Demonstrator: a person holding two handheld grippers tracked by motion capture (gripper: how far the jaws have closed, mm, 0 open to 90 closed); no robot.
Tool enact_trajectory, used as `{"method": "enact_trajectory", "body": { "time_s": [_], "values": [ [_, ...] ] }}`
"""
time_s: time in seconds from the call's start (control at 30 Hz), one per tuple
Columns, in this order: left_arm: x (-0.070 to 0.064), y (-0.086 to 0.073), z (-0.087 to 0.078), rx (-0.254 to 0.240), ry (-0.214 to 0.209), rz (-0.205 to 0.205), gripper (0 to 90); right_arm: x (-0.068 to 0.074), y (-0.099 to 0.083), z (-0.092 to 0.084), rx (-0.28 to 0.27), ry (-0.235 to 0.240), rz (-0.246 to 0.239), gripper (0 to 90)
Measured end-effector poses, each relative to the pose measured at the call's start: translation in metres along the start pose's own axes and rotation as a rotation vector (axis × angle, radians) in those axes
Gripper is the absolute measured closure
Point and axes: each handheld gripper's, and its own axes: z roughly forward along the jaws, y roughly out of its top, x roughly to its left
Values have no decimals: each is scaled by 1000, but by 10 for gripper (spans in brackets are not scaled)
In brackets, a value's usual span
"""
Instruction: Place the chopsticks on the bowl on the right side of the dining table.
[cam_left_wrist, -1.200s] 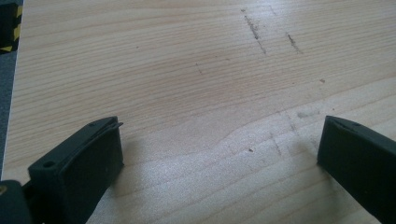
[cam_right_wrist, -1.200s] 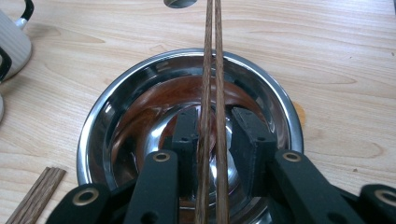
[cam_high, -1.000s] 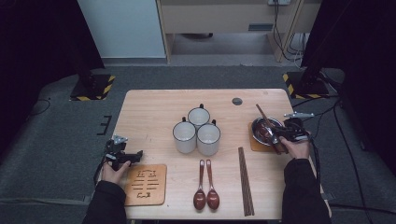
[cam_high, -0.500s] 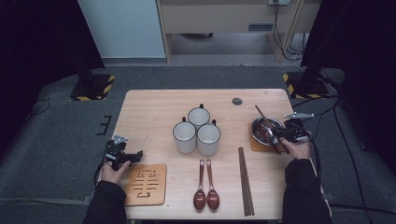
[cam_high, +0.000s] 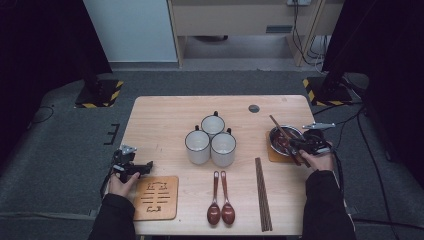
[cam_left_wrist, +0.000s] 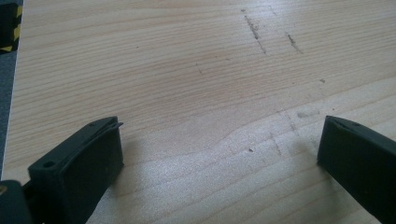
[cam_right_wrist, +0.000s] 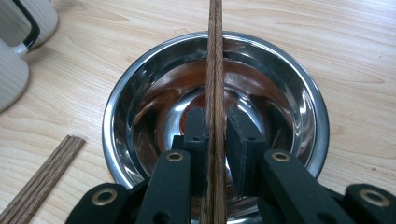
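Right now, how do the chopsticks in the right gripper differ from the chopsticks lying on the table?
The held chopsticks are clamped in the right gripper and slant over the steel bowl; the loose chopsticks lie flat on the table, untouched, in front of the bowl. Both look like dark brown wooden sticks.

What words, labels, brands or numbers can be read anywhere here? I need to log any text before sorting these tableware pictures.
No readable text anywhere.
Square wooden trivet: cut-out slots form a pattern, perhaps a character; cannot be read.
White enamel mugs with dark rims: plain, no print visible.
Round steel bowl: no brand mark visible.
Yellow-and-black striped floor bases: hazard stripes, no wording.
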Motion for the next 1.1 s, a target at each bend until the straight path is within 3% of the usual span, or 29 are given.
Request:
{"method": "enact_trajectory", "body": {
  "time_s": [0.63, 1.1],
  "values": [
    [0, 0, 0, 0, 0, 0, 0, 3, 2, -11, -56, -15, 15, 736],
    [0, 0, 0, 0, 0, 0, 0, 7, -2, -3, -19, -35, -6, 781]
  ]
}}
